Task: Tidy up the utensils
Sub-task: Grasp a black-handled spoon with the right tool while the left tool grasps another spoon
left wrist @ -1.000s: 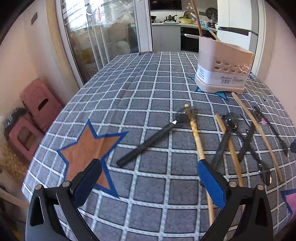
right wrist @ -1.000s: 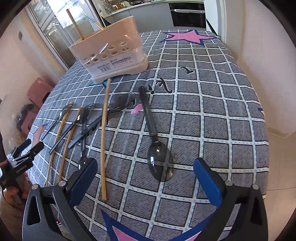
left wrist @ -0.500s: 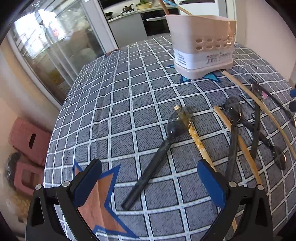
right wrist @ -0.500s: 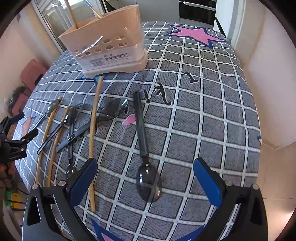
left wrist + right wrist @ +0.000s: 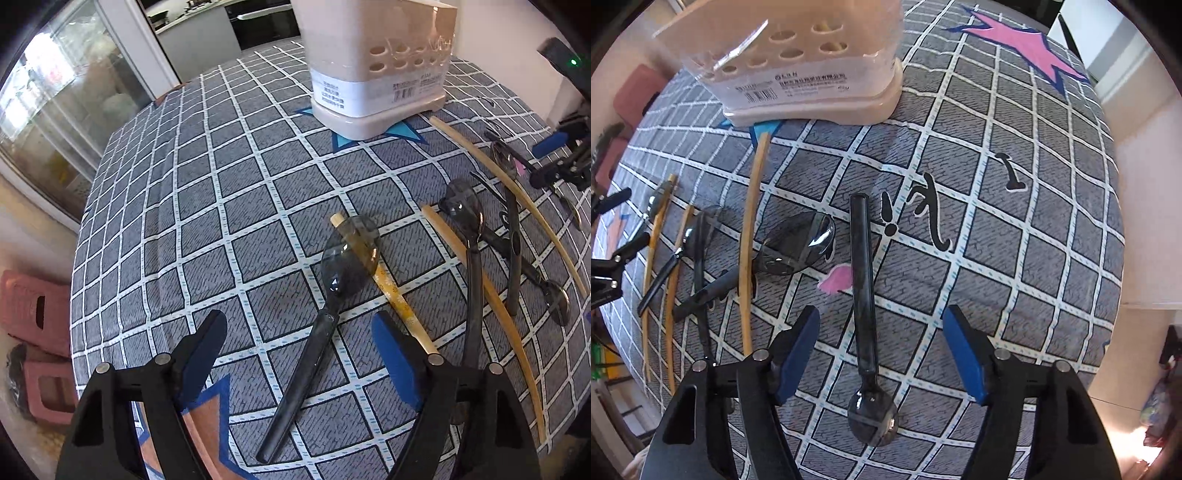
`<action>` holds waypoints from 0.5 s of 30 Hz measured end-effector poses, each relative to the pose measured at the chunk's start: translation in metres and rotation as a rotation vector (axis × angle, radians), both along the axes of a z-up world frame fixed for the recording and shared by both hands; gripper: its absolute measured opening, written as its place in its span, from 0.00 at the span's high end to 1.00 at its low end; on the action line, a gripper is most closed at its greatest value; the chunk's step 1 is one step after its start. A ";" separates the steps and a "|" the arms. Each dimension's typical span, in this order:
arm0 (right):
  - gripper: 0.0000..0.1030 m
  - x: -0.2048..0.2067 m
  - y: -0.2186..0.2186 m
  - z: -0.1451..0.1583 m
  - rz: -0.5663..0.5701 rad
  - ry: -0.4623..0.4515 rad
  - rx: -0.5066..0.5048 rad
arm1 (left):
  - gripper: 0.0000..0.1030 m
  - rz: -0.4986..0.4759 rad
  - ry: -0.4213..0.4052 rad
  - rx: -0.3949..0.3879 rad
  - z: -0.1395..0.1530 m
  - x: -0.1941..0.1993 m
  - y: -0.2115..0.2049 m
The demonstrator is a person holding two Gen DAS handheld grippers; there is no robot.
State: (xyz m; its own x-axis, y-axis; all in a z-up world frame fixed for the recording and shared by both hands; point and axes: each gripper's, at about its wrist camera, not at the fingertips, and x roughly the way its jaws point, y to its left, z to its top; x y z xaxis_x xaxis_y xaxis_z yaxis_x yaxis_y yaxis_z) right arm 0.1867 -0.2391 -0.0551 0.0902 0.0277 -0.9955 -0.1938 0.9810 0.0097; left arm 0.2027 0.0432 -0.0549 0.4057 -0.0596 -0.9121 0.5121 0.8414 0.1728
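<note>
A smoky translucent plastic spoon [image 5: 863,295], flat-handled with a round bowl, is seen lying on the grid-printed woven tablecloth [image 5: 997,258] between the closing blue-padded jaws of the right gripper [image 5: 881,354], untouched. A second such spoon [image 5: 314,321] is straddled by the open left gripper [image 5: 301,354]. A perforated beige plastic caddy [image 5: 376,74] is stood toward the far edge.

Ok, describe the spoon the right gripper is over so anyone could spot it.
Start at the pink utensil caddy on the checked tablecloth. The dark spoon lies apart from the utensil cluster, handle toward the caddy, crossing a small pink patch.
</note>
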 end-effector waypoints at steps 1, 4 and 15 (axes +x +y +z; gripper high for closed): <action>0.34 0.003 0.004 -0.001 0.013 0.008 -0.017 | 0.00 -0.010 0.014 0.001 0.000 0.002 0.000; 0.42 0.011 0.015 0.000 0.034 0.035 -0.024 | 0.00 -0.018 0.067 -0.009 0.000 0.009 0.002; 0.88 0.029 0.053 0.000 0.053 0.050 -0.014 | 0.21 -0.047 0.206 -0.086 -0.004 0.021 0.001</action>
